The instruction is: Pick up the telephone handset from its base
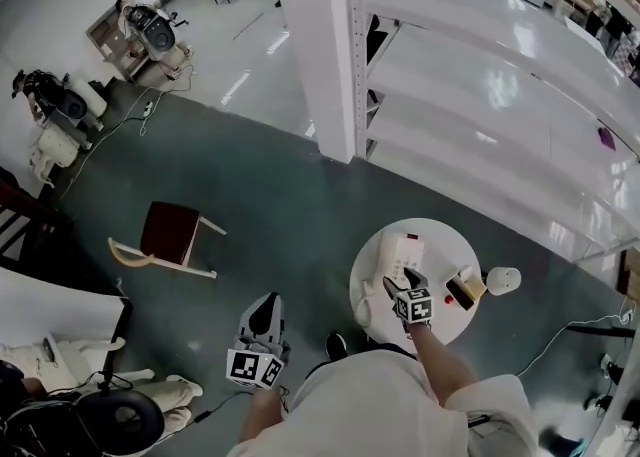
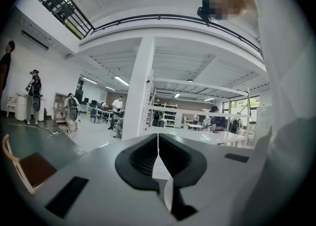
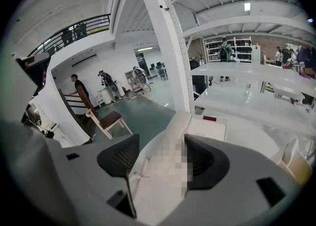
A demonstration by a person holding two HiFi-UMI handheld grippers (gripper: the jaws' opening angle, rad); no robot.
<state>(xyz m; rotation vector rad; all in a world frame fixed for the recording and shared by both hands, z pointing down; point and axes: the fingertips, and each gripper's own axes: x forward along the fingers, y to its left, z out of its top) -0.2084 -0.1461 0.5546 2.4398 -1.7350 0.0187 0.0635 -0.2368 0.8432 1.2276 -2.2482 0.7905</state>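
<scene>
Nearest, the left gripper (image 2: pixel 158 157) is idling off to the side of the table (image 1: pixel 450 333), its jaws pressing together on nothing. The right gripper (image 3: pixel 160 158) is doing the work. It is pointing down over the table with its jaws standing wide apart, and the handset (image 3: pixel 170 133) is lying lengthwise between them. The right pad is sitting very close to the handset's side while the left is showing a gap, so nothing is being squeezed yet. The cord (image 3: pixel 132 188) is trailing down by the left pad.

Judging from that, the approach is looking finished and the rest is waiting: the jaws are yet to clamp, and the lift is coming after that. The handset is still lying in its cradle along the left side of the base (image 3: pixel 211 130), which is resting on the table.

As for writing, little is offering itself. A small red label (image 3: pixel 210 118) is showing at the base's far edge, too small to read. The cube (image 1: pixel 415 307) on the right gripper is carrying black-and-white square markers, no letters. Farther along the table, a box (image 1: pixel 465 290) and a white round thing (image 1: pixel 503 280) are sitting side by side, showing no legible print.
</scene>
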